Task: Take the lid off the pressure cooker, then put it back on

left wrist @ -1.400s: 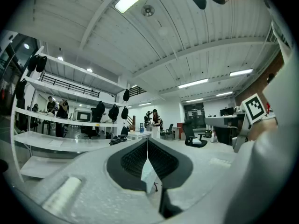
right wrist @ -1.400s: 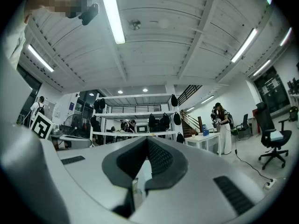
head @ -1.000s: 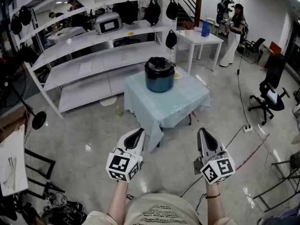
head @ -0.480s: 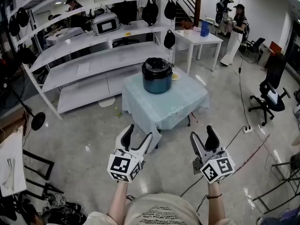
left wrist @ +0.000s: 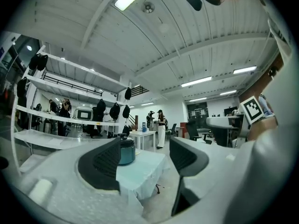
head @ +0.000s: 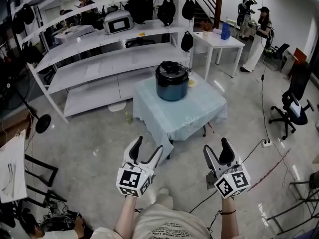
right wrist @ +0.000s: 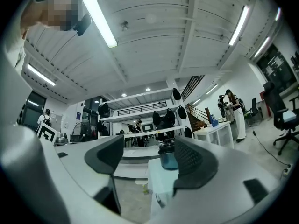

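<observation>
No text is legible; the print on the person's shirt (head: 167, 229) is too small to make out.

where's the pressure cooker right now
In the head view the pressure cooker stands upper centre, near the far edge of the blue-clothed table, just in front of the white shelving.
</observation>
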`<state>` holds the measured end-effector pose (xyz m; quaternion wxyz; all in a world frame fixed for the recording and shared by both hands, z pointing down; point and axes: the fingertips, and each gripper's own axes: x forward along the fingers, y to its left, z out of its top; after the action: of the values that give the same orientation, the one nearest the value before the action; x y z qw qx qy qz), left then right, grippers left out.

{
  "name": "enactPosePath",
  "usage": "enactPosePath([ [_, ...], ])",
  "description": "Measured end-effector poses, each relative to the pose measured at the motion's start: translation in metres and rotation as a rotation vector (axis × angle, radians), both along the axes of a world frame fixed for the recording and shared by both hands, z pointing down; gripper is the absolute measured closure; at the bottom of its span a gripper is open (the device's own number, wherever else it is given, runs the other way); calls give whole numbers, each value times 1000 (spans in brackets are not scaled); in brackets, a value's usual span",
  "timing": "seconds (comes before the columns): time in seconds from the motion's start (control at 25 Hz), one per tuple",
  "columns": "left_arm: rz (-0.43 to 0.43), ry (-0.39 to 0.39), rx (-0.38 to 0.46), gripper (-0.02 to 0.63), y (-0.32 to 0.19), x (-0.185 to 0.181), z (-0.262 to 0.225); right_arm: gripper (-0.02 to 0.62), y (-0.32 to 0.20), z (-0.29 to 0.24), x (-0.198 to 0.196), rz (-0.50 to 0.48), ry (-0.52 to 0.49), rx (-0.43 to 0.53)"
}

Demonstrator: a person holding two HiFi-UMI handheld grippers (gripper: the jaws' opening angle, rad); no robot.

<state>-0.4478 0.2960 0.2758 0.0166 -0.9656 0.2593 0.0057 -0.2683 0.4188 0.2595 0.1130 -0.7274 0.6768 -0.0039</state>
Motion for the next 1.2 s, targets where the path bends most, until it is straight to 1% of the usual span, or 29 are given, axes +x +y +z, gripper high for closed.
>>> enactPosePath([
  [0.12,-12,-8,2,295,-13,8,2,272,-13,2,9,-4,-24,-5],
  [0.24,-17,-7,4,295,-28,18,3,272,-26,4,20,-6,-3,-12],
  [0.44,-12,-6,-14,295,-55,47,13,272,-52,14,48,-2,-25,-25],
  [0.6,-6,-9,-21,295,-85,78,18,272,-83,22,71,-18,-15,-40],
  [0.76,3,-35,-49,295,-117,109,27,272,-119,28,101,-20,-23,-71],
  [1.0,-14,-41,-66,295,-179,151,24,272,-180,23,146,-38,-23,-85],
  [1.2,-22,-40,-73,295,-227,181,25,272,-228,24,176,-47,-7,-101],
])
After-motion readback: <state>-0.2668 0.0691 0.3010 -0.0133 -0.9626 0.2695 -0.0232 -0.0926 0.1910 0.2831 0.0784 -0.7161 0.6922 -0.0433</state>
